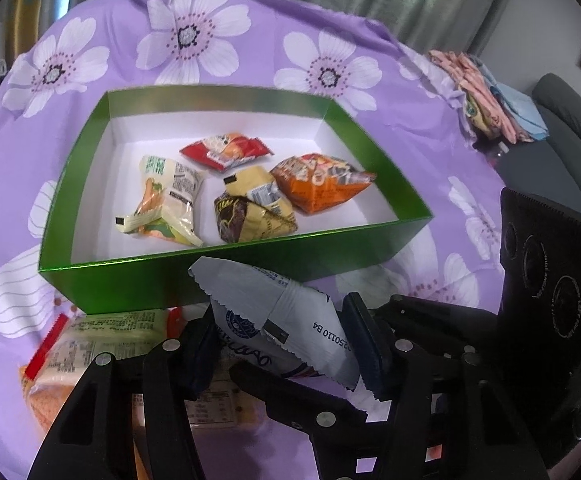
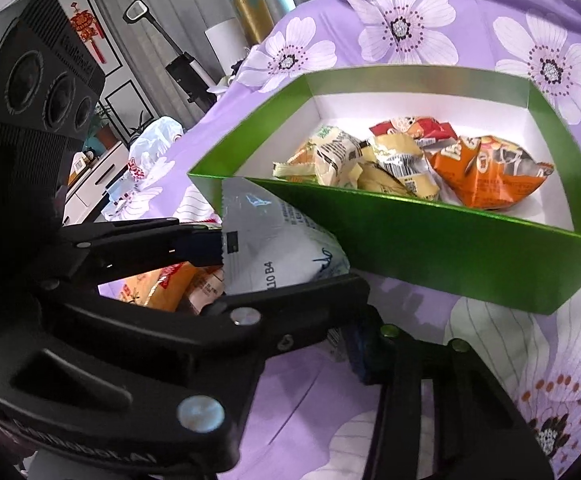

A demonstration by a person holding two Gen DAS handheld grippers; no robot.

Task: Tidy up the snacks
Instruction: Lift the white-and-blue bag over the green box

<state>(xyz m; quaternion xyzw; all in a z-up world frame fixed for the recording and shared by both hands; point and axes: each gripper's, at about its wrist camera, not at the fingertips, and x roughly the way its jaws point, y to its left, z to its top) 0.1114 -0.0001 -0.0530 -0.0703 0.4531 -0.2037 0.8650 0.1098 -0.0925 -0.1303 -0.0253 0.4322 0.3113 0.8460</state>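
Note:
A white-grey snack packet [image 1: 274,320] [image 2: 274,240] hangs just in front of the green box [image 1: 226,252] [image 2: 430,248]. My left gripper [image 1: 284,344] is shut on it, with a blue pad on each side. My right gripper [image 2: 356,312] is shut on the packet's lower corner, and its black housing [image 1: 550,280] shows at the right of the left wrist view. Inside the white-lined box lie a red packet [image 1: 226,150], a cream-green one [image 1: 166,196], a yellow-brown one [image 1: 254,208] and an orange one [image 1: 322,184] [image 2: 486,176].
More packets [image 1: 90,348] [image 2: 162,284] lie on the purple flowered cloth [image 1: 430,128] under the grippers, near the box's front left corner. Folded cloths [image 1: 490,96] are piled at the cloth's far right edge, beside a grey chair [image 1: 562,112]. A white plastic bag [image 2: 154,140] sits beyond the left edge.

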